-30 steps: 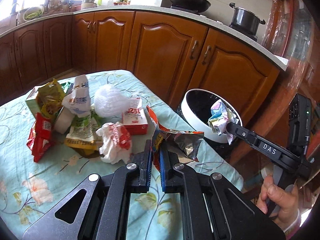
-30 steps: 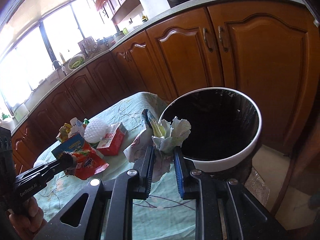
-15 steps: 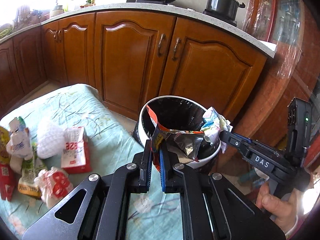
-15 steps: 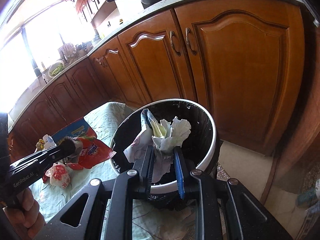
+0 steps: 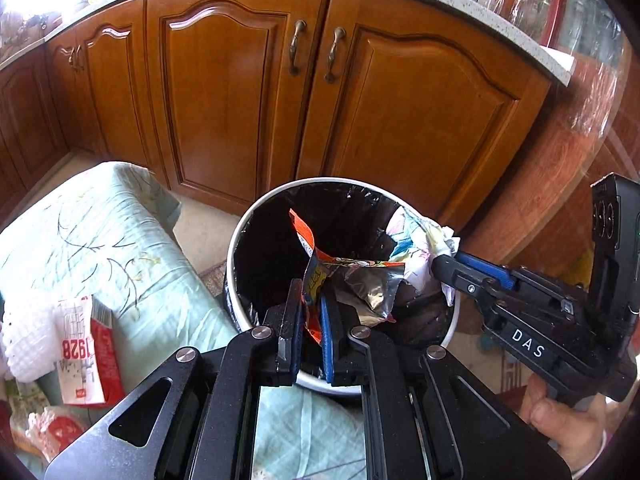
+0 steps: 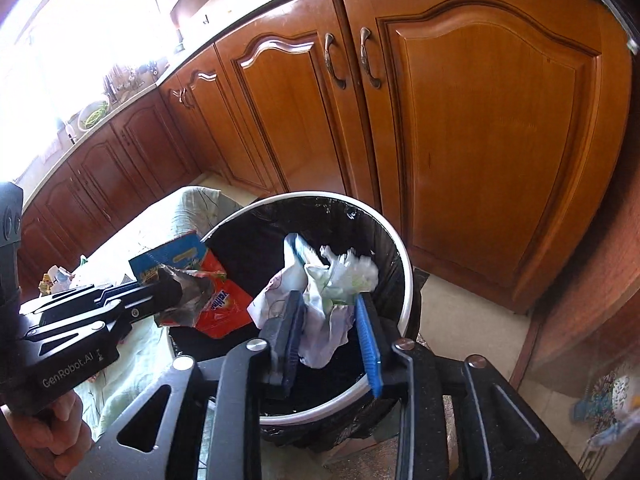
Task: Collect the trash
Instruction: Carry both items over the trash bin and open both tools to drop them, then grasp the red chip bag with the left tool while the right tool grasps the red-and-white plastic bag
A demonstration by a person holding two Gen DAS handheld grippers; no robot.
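Observation:
A white-rimmed bin (image 5: pixel 332 181) with a black liner stands on the floor beside the table. My left gripper (image 5: pixel 310 312) hangs over its mouth, pads pressed on an orange and silver snack wrapper (image 5: pixel 360 276); its jaws are opening. My right gripper (image 6: pixel 328 300) is over the same bin (image 6: pixel 404 268), and a crumpled white printed paper (image 6: pixel 328 292) still fills the gap and touches both pads as those jaws open. The left wrist view has the right gripper (image 5: pixel 440 270) with the paper (image 5: pixel 416 236) at the bin's right rim. The left gripper (image 6: pixel 172 290) and wrapper (image 6: pixel 216 306) appear left in the right wrist view.
The table under a green floral cloth (image 5: pixel 100 240) lies to the left, with a red and white carton (image 5: pixel 86 356), a white foam net (image 5: pixel 20 344) and other wrappers. Brown cabinet doors (image 5: pixel 360 100) stand close behind the bin. A person's hand (image 5: pixel 560 420) grips the right handle.
Both grippers have travelled from above the table to above the bin, each carrying its piece of trash. The right jaws stand a little wider than before.

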